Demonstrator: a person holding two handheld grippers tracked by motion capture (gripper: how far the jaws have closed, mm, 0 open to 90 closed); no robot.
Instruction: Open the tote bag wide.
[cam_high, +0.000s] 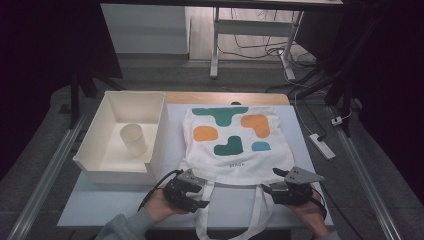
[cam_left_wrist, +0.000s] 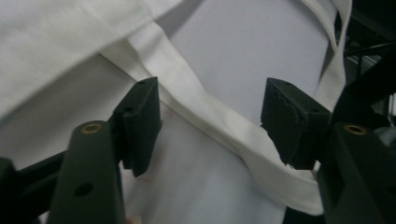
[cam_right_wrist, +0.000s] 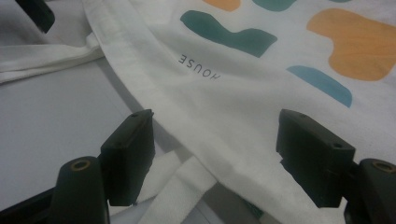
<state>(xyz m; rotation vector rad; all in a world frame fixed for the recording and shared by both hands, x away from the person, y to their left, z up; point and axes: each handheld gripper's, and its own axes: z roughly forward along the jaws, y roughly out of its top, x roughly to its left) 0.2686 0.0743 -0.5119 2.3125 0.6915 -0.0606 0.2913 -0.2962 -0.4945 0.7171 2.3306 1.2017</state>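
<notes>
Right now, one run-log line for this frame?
tote bag flat on table | left gripper open, strap between fingers | right gripper open at bag hem | tray, cup untouched

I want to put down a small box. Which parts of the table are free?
Bare table lies in front of the white bin, left of the left gripper, and in a strip right of the tote bag. The near edge is crowded: handles and the right gripper sit there.
</notes>
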